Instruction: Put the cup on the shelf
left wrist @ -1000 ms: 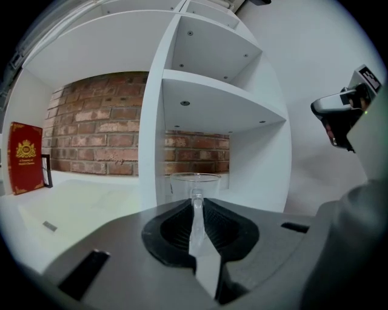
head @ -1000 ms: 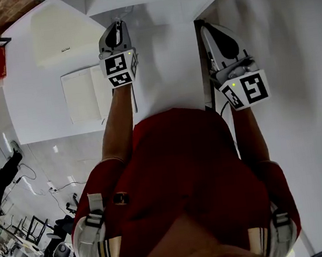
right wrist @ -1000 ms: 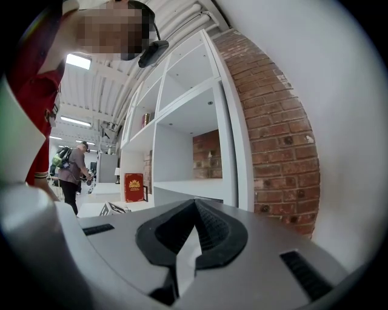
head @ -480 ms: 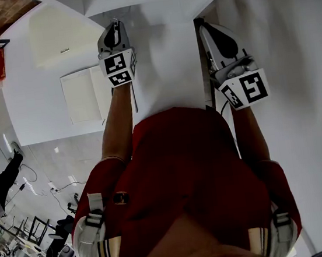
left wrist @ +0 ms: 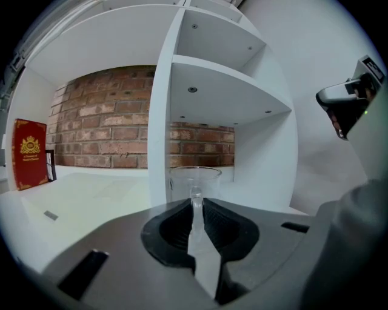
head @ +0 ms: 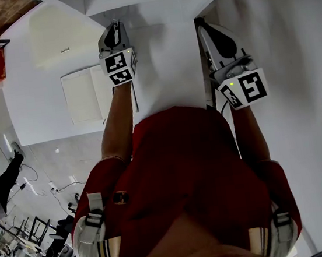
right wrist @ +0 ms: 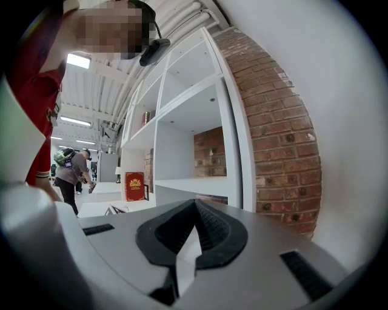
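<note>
Left gripper view — the left gripper [left wrist: 195, 204] has its jaws drawn narrow and clamped on the thin handle of a clear glass cup [left wrist: 195, 179], which stands upright straight ahead of them. The cup is at the front of the white shelf [left wrist: 230, 82], in line with its upright divider [left wrist: 159, 121] and at the mouth of the compartment to the divider's right. The cup's base is hidden behind the gripper body, so it cannot be told whether the cup rests on the shelf board. A brick wall [left wrist: 103, 121] backs the open compartments. A red book [left wrist: 29, 154] with a gold crest stands upright well off to the left.

In the right gripper view, the right gripper [right wrist: 194, 207] faces along the shelf's front toward the brick, its jaws closed tip to tip with nothing between them. The same red book shows in a lower compartment. Beyond it, a person with a backpack [right wrist: 73, 175] stands in the room behind.

The head view looks down over the wearer's red shirt [head: 184, 169]. Both arms reach out to the white shelf with the grippers well apart — the left at the compartment, the right beside a dark vertical edge.
</note>
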Motion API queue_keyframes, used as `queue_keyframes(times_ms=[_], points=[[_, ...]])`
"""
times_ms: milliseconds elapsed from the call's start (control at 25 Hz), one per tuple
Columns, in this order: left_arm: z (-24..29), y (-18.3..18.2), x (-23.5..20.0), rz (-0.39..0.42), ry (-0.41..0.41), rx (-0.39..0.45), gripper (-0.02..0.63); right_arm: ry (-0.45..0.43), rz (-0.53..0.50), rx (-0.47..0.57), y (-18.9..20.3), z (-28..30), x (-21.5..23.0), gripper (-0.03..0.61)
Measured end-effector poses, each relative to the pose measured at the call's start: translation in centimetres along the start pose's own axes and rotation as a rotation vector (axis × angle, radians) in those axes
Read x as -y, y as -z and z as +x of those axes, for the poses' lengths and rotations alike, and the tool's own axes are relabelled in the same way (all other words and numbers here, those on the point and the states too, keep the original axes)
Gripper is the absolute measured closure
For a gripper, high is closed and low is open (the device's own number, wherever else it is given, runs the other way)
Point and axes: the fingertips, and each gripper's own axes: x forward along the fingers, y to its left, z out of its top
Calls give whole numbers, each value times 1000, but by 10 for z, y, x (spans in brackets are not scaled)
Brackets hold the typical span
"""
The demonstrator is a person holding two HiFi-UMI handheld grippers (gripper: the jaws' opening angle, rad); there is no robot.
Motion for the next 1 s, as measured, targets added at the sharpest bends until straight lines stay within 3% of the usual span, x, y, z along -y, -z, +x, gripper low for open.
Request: queue_keyframes(times_ms=[240, 600, 1000], points=[[0, 4, 4, 7, 24, -16, 571, -9, 3, 0, 2, 2, -4, 581], [-5, 6, 7, 7, 57, -27, 504, -17, 5, -1, 2, 2, -10, 581], [-28, -7, 4, 23, 51, -1, 485, -30, 4, 13, -1, -1, -21, 581]])
